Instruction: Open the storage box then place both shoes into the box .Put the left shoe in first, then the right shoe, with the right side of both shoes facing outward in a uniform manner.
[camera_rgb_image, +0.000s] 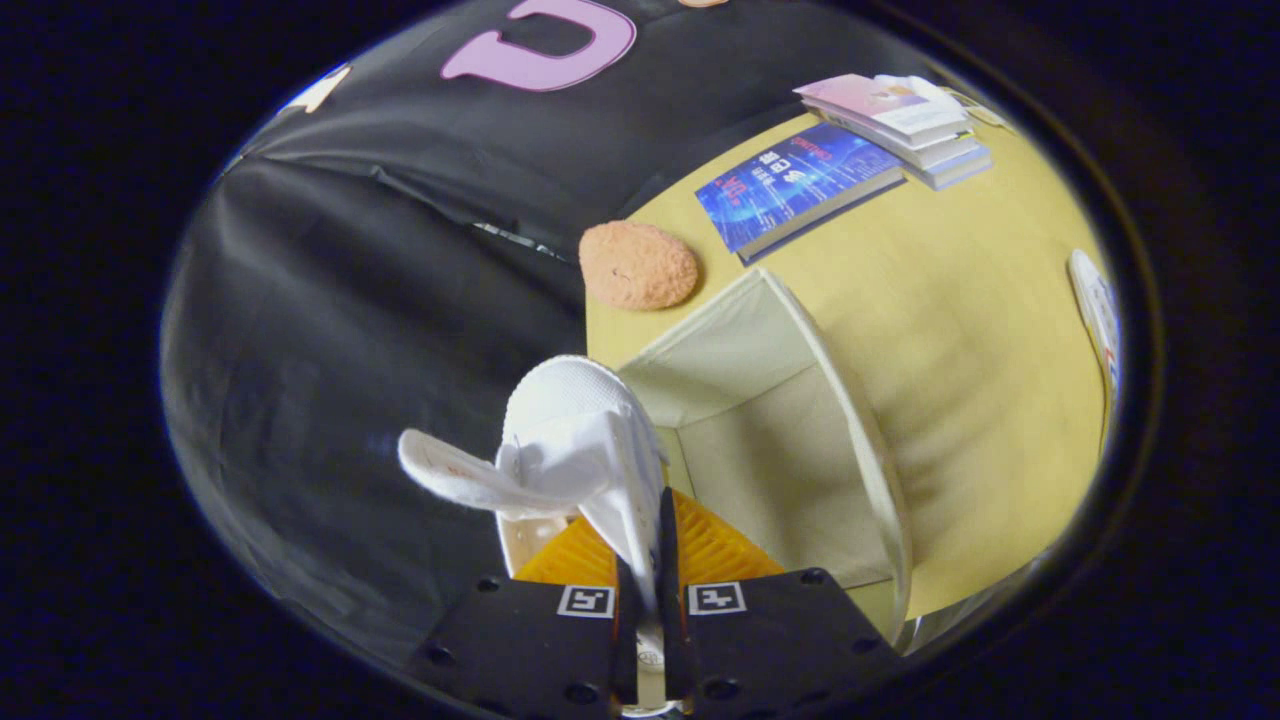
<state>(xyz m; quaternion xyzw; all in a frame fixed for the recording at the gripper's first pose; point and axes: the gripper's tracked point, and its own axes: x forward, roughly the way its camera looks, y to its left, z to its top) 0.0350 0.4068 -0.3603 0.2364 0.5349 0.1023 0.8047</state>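
1. Gripper (648, 590): fingers drawn close together, clamped on a thin part of the white shoe (575, 440), which looks like the heel collar or side wall. Both fingers press the material between them, so we read this as a firm grasp.
2. The shoe hangs just ahead of the fingers, toe pointing away and its tongue (450, 478) flopping to the left. We cannot tell from here whether it is the left or the right shoe.
3. Storage box (860, 440): cream fabric, open, standing on the yellow table (1000, 330), just right of and beyond the shoe. We see no shoe in the part of the interior that shows, so we judge this to be the first placement.
4. Why held so: pinching one thin edge leaves the sole free, which should let the shoe slide in past the rim.
5. Edges: the box's left wall lies right beside the shoe, and the shoe must clear that rim. The table edge runs close to the box on the near left, with dark cloth below.
6. Open room: bare table right of the box. Far off sit a round orange-brown pad (638, 265), a blue book (795, 185) and a stack of books (905, 120), all well apart from the box.
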